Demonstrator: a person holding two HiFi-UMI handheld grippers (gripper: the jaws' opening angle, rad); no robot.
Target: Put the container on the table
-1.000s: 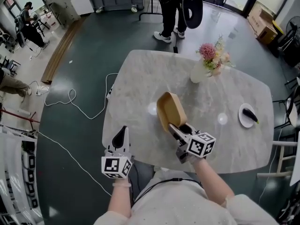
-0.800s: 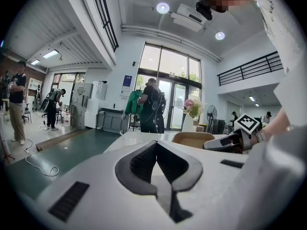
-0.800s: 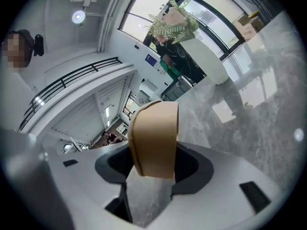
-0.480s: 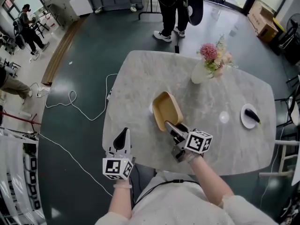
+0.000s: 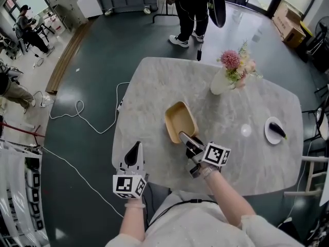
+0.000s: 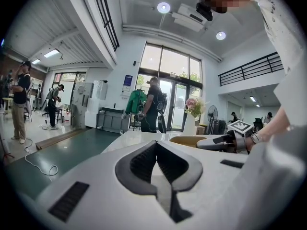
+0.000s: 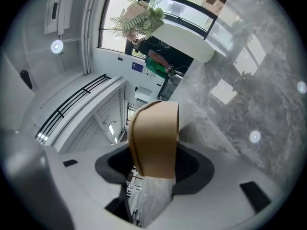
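Observation:
A tan, open-topped container (image 5: 180, 121) sits low over the middle of the marble table (image 5: 154, 86), its opening facing up. Whether its base touches the table I cannot tell. My right gripper (image 5: 186, 139) is shut on its near wall. In the right gripper view that wall (image 7: 156, 138) stands edge-on between the jaws of the right gripper (image 7: 153, 169). My left gripper (image 5: 134, 149) is shut and empty, just off the table's near-left edge. From the left gripper view, the container (image 6: 187, 140) and right gripper (image 6: 216, 142) show to the right.
A white vase of flowers (image 5: 226, 76) stands at the far side of the table. A small white plate with a dark item (image 5: 272, 130) lies at the right edge. A person (image 5: 193, 9) stands beyond the table. A white cable (image 5: 77, 112) lies on the floor at left.
The container has rolled from steeply tilted to nearly level with its opening up, and has sunk toward the table. My right gripper moved slightly left with it. The left gripper stayed put.

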